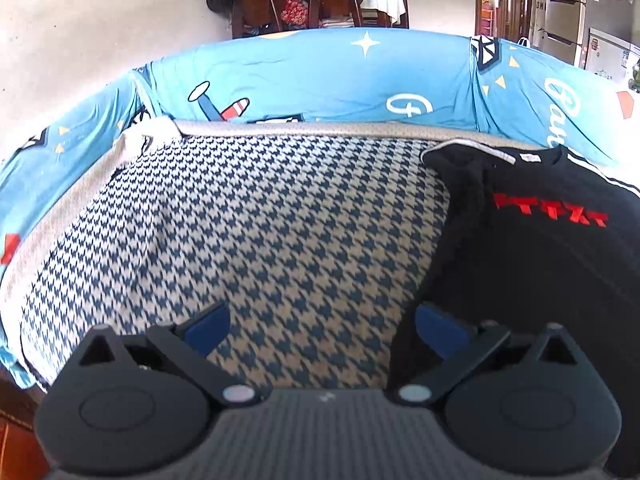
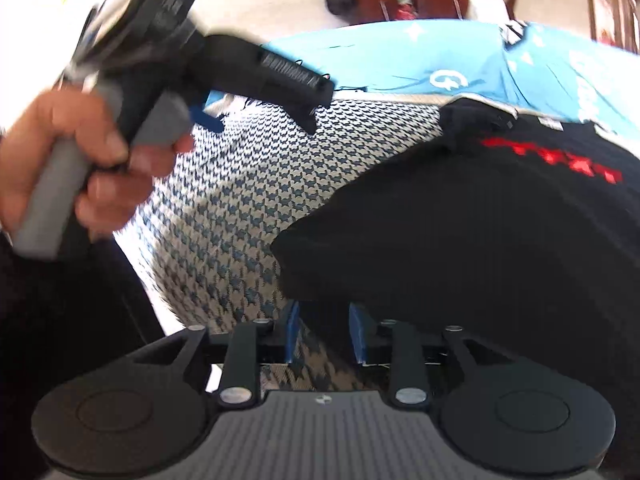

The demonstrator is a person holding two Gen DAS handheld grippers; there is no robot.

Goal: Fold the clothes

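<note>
A sofa seat covered in houndstooth cloth, backed by blue cartoon-print cushions, carries a black garment with red lettering on its right side. The left gripper hovers wide open and empty over the cloth; the right gripper, jaws narrowly parted, sits at the garment's near edge
</note>
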